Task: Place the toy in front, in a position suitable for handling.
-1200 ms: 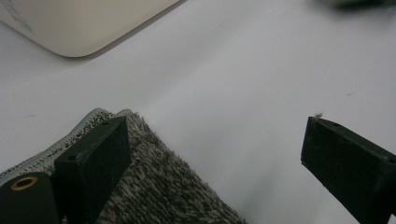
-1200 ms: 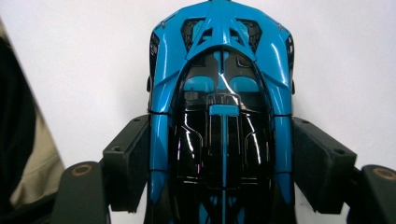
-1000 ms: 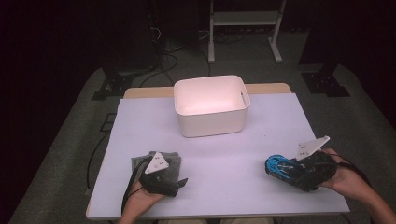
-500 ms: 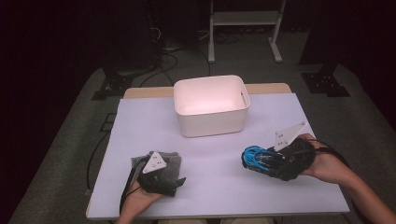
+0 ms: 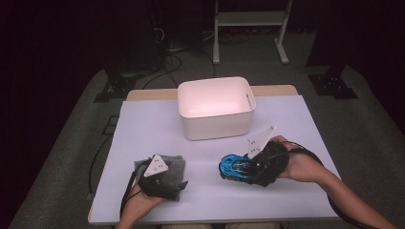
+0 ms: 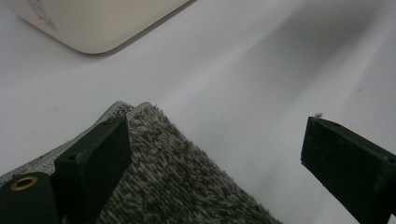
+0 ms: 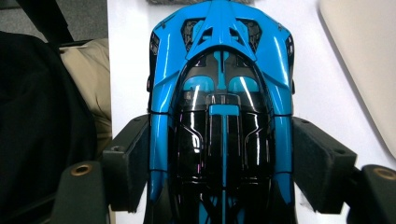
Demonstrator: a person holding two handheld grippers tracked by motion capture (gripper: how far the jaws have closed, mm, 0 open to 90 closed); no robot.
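while the right gripper (image 5: pixel 234 168) pinched a blue toy car (image 7: pixel 222 107) above the table's (image 5: pixel 143 129) front right part, the left gripper (image 6: pixel 219 154) rested spread over a grey cloth (image 6: pixel 173 186) near the front left corner. next likely needed: carrying the car to the white bin (image 5: pixel 216 109).

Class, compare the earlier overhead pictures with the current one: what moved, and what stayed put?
The right gripper, clamped on the blue toy car, carried it leftward across the table toward the middle. The left gripper, grey cloth and white bin stayed in place.
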